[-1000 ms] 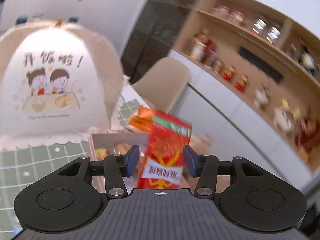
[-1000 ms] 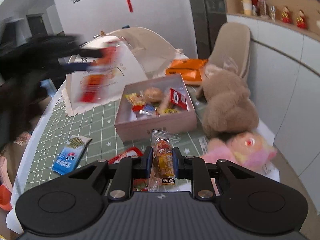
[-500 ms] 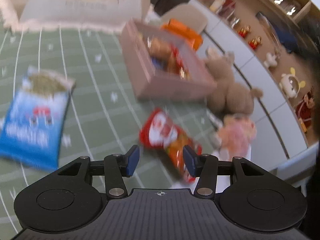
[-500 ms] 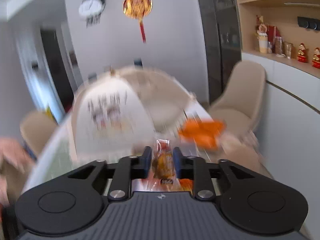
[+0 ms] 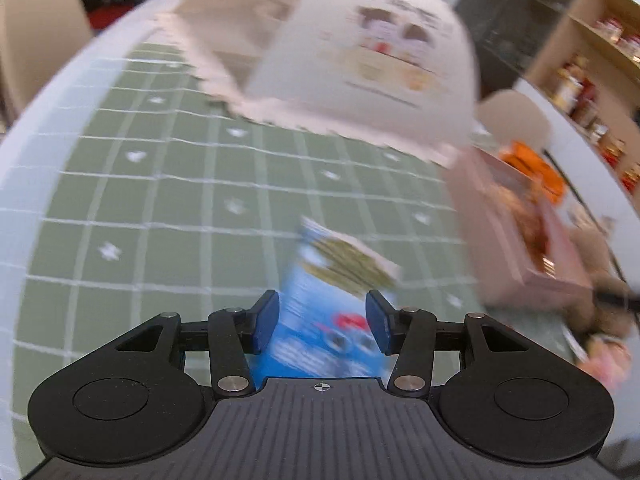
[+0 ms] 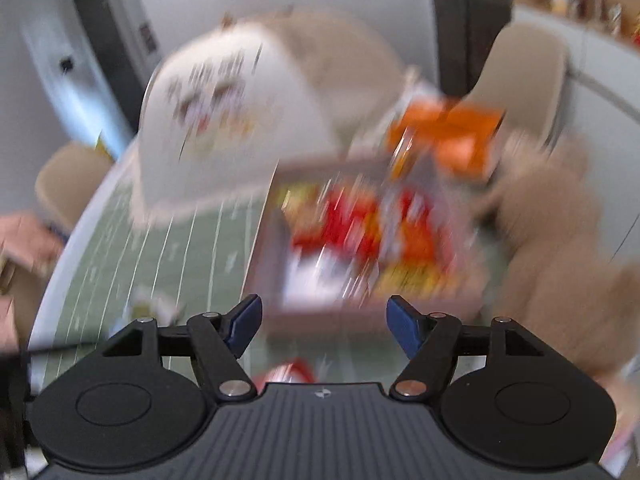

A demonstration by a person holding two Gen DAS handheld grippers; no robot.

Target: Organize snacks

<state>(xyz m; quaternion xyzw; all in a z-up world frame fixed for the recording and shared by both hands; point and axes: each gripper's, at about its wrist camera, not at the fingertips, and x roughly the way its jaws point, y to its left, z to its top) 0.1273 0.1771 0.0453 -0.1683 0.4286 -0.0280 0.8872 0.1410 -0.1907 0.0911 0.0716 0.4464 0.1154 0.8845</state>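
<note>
on my left view the snack packet (image 5: 340,296) lies on the desk (image 5: 160,200), before the food cover (image 5: 360,64). the snack box (image 5: 516,236) sits right of the packet. on my right view the box (image 6: 360,240) has snacks in it, the cover (image 6: 224,128) behind-left, a plush toy (image 6: 560,232) right.

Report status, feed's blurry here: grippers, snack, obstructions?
Left gripper open over flat blue snack packet. Right gripper open, empty, facing pink cardboard box. Nothing blocking.
</note>
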